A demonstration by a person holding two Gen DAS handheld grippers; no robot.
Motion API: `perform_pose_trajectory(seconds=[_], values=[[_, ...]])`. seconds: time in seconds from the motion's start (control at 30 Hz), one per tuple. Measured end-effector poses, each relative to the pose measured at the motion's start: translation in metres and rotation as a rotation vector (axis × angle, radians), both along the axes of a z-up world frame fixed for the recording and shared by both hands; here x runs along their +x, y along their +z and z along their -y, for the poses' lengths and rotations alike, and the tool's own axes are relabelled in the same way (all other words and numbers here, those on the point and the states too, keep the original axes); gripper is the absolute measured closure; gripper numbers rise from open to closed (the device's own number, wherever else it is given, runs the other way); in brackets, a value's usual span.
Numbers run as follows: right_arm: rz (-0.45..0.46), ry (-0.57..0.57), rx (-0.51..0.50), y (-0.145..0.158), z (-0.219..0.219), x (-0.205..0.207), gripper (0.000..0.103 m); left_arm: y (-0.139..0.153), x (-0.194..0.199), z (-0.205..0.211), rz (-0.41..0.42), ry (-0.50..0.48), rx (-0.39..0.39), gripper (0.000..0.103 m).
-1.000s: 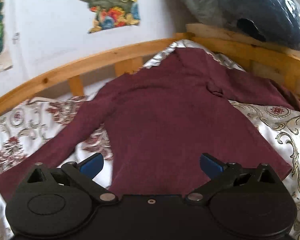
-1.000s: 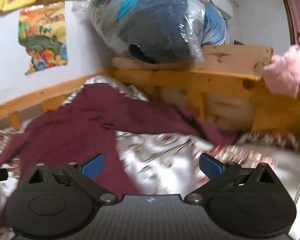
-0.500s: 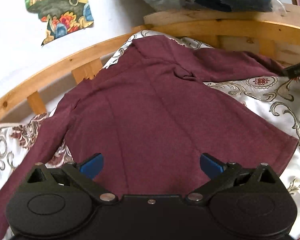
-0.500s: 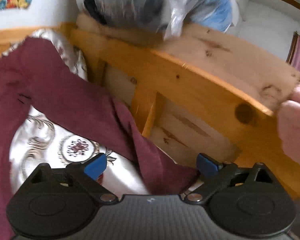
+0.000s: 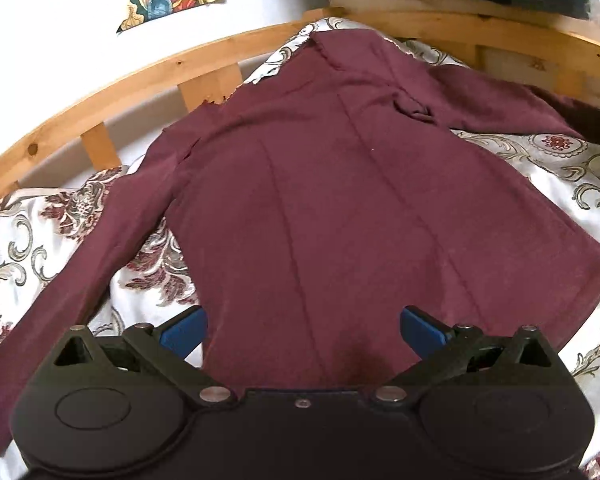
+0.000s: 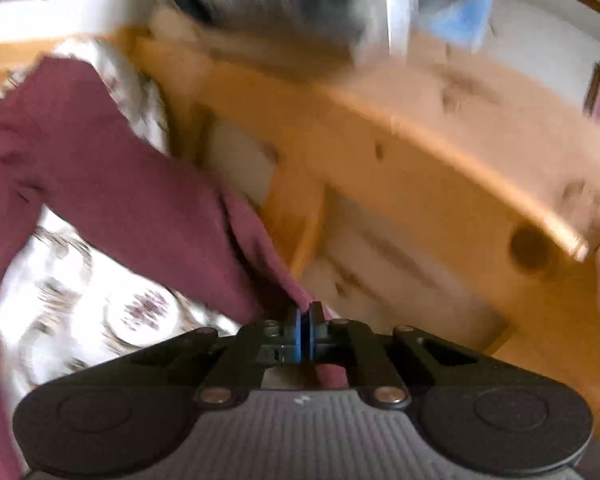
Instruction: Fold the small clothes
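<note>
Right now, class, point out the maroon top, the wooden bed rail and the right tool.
maroon top [image 5: 340, 216]: left wrist view, middle of its body.
wooden bed rail [image 5: 112, 90]: left wrist view, curved top bar.
right tool [image 6: 305, 322]: right wrist view, between its closed blue tips.

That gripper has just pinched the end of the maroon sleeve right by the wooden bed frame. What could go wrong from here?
The right gripper is shut on only the tip of the sleeve, so the cloth might slip out when pulled.

The sleeve end lies close to the wooden bed frame; a swing across could knock gripper or cloth against it.

The left gripper is open over the shirt hem, pinning nothing, so the whole shirt may drag across the bedspread rather than fold.
</note>
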State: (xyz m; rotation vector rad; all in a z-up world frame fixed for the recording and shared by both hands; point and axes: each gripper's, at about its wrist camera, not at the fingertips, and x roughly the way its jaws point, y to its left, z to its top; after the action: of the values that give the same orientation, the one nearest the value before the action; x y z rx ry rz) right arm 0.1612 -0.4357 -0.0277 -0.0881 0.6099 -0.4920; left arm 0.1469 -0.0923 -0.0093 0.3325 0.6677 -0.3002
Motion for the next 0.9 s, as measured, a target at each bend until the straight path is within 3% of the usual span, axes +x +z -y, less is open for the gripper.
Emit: perform_pose_trajectory(seconds=[0.17, 0.37, 0.53, 0.67, 0.9], values=[[0.070, 0.219, 0.086, 0.052, -0.039, -0.011, 0.098, 0.006, -0.002, 0.000, 0.018, 0.015, -0.013, 0.001], [0.156, 0.448, 0.195, 0.081, -0.097, -0.006, 0.098, 0.011, 0.003, -0.003, -0.003, 0.045, -0.047, 0.001], [0.168, 0.615, 0.242, 0.069, -0.155, 0.016, 0.098, 0.008, 0.003, -0.009, -0.004, 0.057, -0.025, 0.001], [0.122, 0.725, 0.290, 0.058, -0.190, 0.039, 0.098, 0.001, 0.002, -0.014, -0.029, 0.042, -0.020, 0.001], [0.032, 0.824, 0.327, 0.030, -0.225, 0.065, 0.096, -0.006, 0.000, -0.020, -0.046, -0.015, -0.031, 0.001]])
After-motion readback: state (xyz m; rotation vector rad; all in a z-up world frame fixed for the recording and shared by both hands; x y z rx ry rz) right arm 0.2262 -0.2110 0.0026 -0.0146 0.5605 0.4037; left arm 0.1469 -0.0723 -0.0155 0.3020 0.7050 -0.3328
